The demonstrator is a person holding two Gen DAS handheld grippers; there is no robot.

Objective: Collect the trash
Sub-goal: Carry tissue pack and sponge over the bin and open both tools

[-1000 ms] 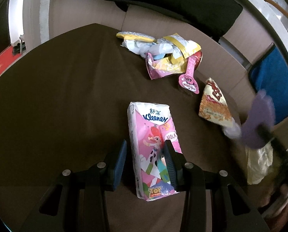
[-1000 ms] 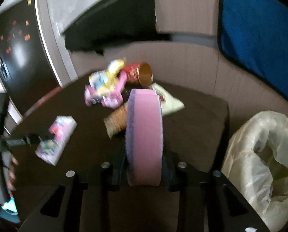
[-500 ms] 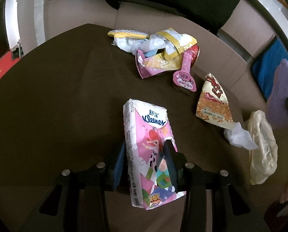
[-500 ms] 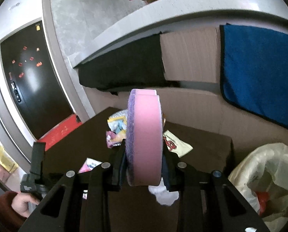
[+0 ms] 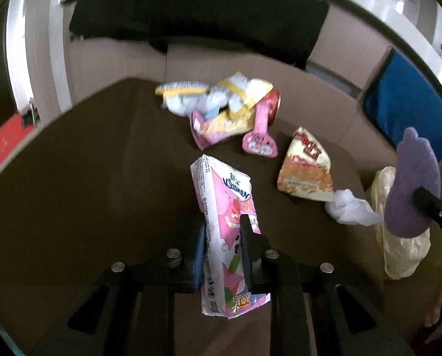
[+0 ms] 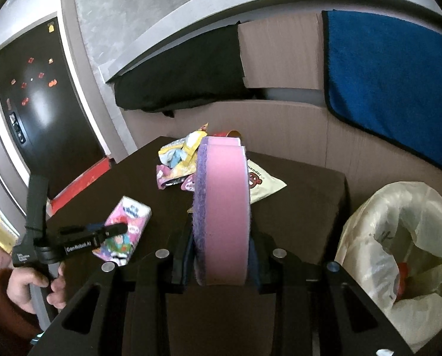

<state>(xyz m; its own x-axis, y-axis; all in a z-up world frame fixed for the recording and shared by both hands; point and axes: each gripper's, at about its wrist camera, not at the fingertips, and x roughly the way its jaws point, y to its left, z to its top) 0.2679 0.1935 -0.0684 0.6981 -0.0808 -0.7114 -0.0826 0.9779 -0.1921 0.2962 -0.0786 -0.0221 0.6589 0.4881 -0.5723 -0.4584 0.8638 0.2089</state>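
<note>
My left gripper [image 5: 222, 237] is shut on a pink Kleenex tissue pack [image 5: 225, 204] and holds it tilted above the dark brown table [image 5: 87, 178]. The pack also shows in the right wrist view [image 6: 126, 228], with the left gripper [image 6: 114, 230] on it. My right gripper [image 6: 221, 237] is shut on a pink and purple sponge [image 6: 224, 207]; that sponge shows at the right of the left wrist view [image 5: 411, 190]. A pile of wrappers [image 5: 221, 112], an orange snack bag [image 5: 307, 169] and a crumpled white tissue [image 5: 348, 207] lie on the table.
A pale plastic trash bag [image 6: 399, 255] stands open beside the table's right edge, with some trash inside. A blue towel [image 6: 393, 68] and a black cloth [image 6: 179, 80] hang on the wall behind. A cream snack bag [image 6: 262, 184] lies behind the sponge.
My left gripper closed on the tissue pack and lifted it off the table, tilting it. My right gripper lifted the sponge and has come a little lower again.
</note>
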